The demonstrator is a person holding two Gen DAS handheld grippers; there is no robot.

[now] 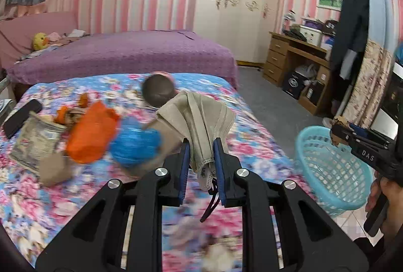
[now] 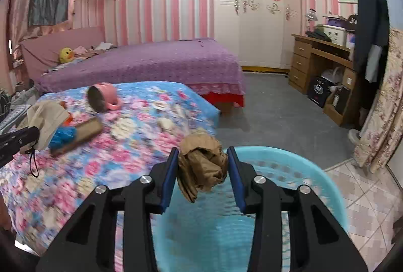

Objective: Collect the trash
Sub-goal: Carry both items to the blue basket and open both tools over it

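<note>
Grippers, two. The left gripper (image 1: 201, 153) has its fingers (image 1: 185, 161) clamped on one beige face mask (image 1: 201, 121), held up over the floral bed (image 1: 63, 196); the mask's dark ear loop hangs below the pads. The right gripper (image 2: 202, 171) has its fingers (image 2: 170, 176) pressed against one crumpled wad of brown paper (image 2: 201, 163), held above the basket.

Basket, one: light blue plastic basket (image 1: 332, 171), lattice-walled, standing at the bed's edge beside the tiled floor (seen from directly above in the right wrist view, (image 2: 289, 166)).

Loose items on the floral bed, counted from the left wrist view:
- one orange plastic bag (image 1: 90, 133), crumpled;
- one blue plastic bag (image 1: 134, 143), just beside the orange one;
- one printed paper packet (image 1: 35, 143), with orange peel scraps at its top edge;
- one flat piece of brown cardboard (image 1: 54, 168), partly under the bags;
- one black remote-like object (image 1: 20, 118), at the far left edge;
- one pink cup (image 2: 103, 97), lying on its side, well apart from the bags.

Much of the bedcover is motion-blurred.

Background: one purple bed (image 2: 151, 63), one white wardrobe (image 2: 252, 7), one wooden desk (image 2: 320, 63).
</note>
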